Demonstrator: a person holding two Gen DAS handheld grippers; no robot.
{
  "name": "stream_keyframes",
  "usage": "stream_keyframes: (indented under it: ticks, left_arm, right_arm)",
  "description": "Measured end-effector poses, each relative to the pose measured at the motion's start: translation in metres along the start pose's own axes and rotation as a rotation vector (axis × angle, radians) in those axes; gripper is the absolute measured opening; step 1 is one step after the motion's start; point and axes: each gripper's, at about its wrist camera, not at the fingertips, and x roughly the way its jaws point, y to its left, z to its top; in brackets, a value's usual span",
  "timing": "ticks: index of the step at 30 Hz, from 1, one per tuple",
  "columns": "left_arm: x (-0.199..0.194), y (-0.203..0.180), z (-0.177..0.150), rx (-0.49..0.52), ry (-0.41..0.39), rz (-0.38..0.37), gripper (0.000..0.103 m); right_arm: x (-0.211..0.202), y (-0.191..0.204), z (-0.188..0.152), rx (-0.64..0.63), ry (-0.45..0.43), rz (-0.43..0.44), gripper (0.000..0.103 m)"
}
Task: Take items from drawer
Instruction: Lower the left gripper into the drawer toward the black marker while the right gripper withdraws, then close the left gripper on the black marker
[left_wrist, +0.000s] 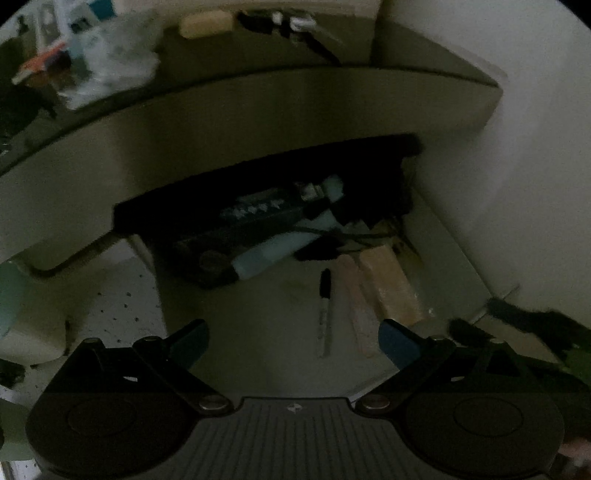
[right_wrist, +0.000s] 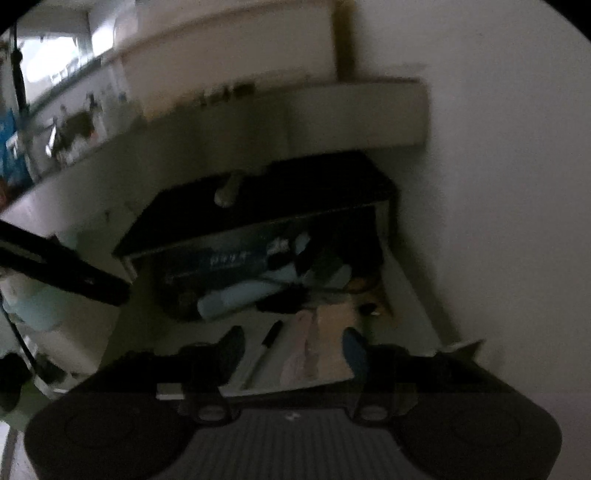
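Left wrist view
- Left gripper (left_wrist: 293, 341): jaws spread wide, nothing between them, poised above the pale floor of the open drawer (left_wrist: 258, 350).
- Items in the drawer: a black marker (left_wrist: 325, 310) lies lengthwise on the drawer floor, just beyond the gap between the fingers; beside it to the right a pale flat packet (left_wrist: 356, 314) and a tan wooden block (left_wrist: 391, 288), side by side.
- Deeper in: a dark box with pale print (left_wrist: 255, 214), a light blue tube (left_wrist: 269, 254) lying across in front of it, and dark cables (left_wrist: 351, 236) tangled over the block's far end.
- In the way: the desk's front edge (left_wrist: 258, 107) overhangs the back of the drawer and throws it into shadow.
- Around: clutter on the desktop (left_wrist: 96, 55) at upper left, a white wall (left_wrist: 517, 147) at right.
- Hard to make out: the whole frame is dim; the far items are blurred.

Right wrist view
- Right gripper (right_wrist: 293, 347): fingers parted, pinching nothing, over the drawer's near end.
- Items: the marker shows between the fingers, slanted; the packet and block lie close by the blue-tipped right finger (right_wrist: 354, 350).
- Further back: blue tube and printed box under the desk edge.
- Cut off: a dark bar (right_wrist: 62, 266) crosses at left; I cannot tell what it is.
- Blur: motion smear softens everything.
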Motion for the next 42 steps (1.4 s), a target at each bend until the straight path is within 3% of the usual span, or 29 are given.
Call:
stream_keyframes:
  ticks: [9, 17, 23, 25, 27, 42]
  left_arm:
    - [0.060, -0.014, 0.017, 0.030, 0.108, -0.019, 0.099]
    - [0.119, -0.018, 0.030, -0.018, 0.256, -0.085, 0.092]
    - [0.150, -0.020, 0.031, -0.052, 0.336, -0.157, 0.076]
    - [0.160, -0.023, 0.031, -0.039, 0.356, -0.142, 0.066]
    - [0.170, -0.026, 0.030, -0.030, 0.378, -0.133, 0.045]
    - [0.217, -0.036, 0.025, -0.016, 0.430, -0.080, 0.043]
  right_arm:
    - [-0.080, -0.043, -0.015, 0.086, -0.069, -0.060, 0.062]
    - [-0.114, -0.066, -0.036, 0.144, -0.031, -0.117, 0.063]
    - [-0.125, -0.074, -0.054, 0.187, 0.015, -0.147, 0.063]
    - [-0.129, -0.076, -0.059, 0.197, 0.024, -0.158, 0.063]
    - [-0.133, -0.078, -0.063, 0.203, 0.031, -0.160, 0.063]
    - [-0.140, -0.079, -0.069, 0.214, 0.045, -0.170, 0.063]
